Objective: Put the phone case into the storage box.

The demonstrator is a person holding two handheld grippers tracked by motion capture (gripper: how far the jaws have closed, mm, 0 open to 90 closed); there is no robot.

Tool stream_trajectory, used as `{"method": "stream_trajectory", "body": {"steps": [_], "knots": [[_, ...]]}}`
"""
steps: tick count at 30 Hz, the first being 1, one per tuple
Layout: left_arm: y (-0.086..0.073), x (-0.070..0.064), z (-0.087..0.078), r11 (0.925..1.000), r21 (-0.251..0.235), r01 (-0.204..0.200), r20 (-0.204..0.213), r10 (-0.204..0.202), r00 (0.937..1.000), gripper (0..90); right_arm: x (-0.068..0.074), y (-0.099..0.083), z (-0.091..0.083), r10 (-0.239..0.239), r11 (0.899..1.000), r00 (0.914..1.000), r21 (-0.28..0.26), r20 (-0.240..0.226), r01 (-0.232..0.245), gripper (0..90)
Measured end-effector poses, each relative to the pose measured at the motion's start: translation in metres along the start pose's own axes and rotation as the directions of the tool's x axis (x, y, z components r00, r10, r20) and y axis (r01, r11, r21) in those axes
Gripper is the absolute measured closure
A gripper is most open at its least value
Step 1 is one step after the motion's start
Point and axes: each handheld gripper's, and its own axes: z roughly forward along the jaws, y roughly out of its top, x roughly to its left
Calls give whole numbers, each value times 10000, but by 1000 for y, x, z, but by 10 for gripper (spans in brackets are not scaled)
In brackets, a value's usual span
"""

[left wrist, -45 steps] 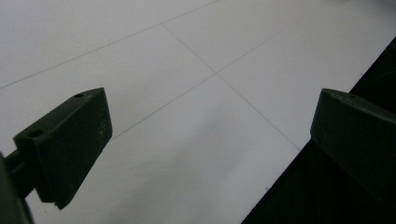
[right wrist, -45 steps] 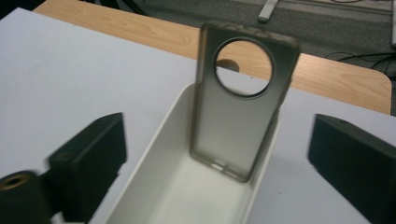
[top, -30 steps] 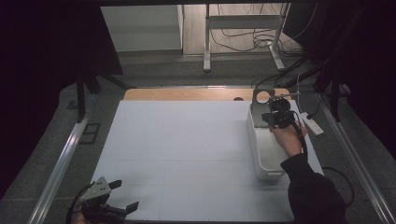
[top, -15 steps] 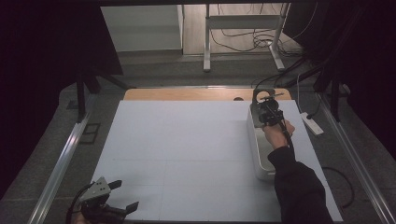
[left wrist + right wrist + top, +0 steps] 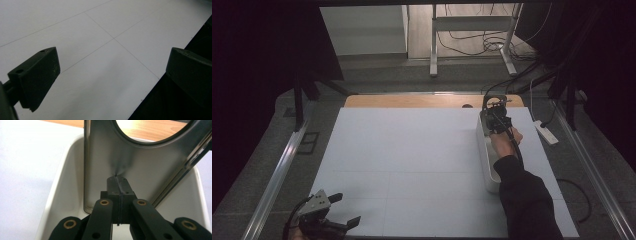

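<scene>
White board covers most of the tabletop (image 5: 412, 165), with a strip of bare wood showing along its far edge. One white oblong tray (image 5: 486, 160) lies lengthwise near the board's right edge, and the right hand-held gripper (image 5: 495, 119) hovers over its far end. In the right gripper view that hand-held gripper (image 5: 119, 195) has its two black jaws pressed flat together with no gap between them, their tips right up against one upright metal plate (image 5: 140, 170) that stands in the tray (image 5: 62, 182). I cannot tell whether the tips pinch anything. The plate has a large round cut-out at its top, and its straight left edge drops to the tray floor just left of the jaws. The tray's walls rise close on both sides of the jaws, so room there is tight.

One left hand-held gripper (image 5: 339, 212) sits at the near left corner of the board, well apart from the tray. Seen in the left gripper view (image 5: 112, 75), its jaws stand wide apart with nothing between them, bare white surface ahead of them and the board's near edge running under the right jaw.
</scene>
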Motion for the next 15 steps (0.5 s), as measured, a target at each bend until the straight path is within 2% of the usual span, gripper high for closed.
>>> {"method": "stream_trajectory", "body": {"steps": [9,15], "knots": [[0,0,0,10000,28,-6,-3,6,10000,0,-1,1,2,123,9982,9999,-581,-73,-127,900],[0,0,1,10000,47,-15,-10,15,10000,1,-2,1,2,120,9980,9999,-622,-125,-127,900]]}}
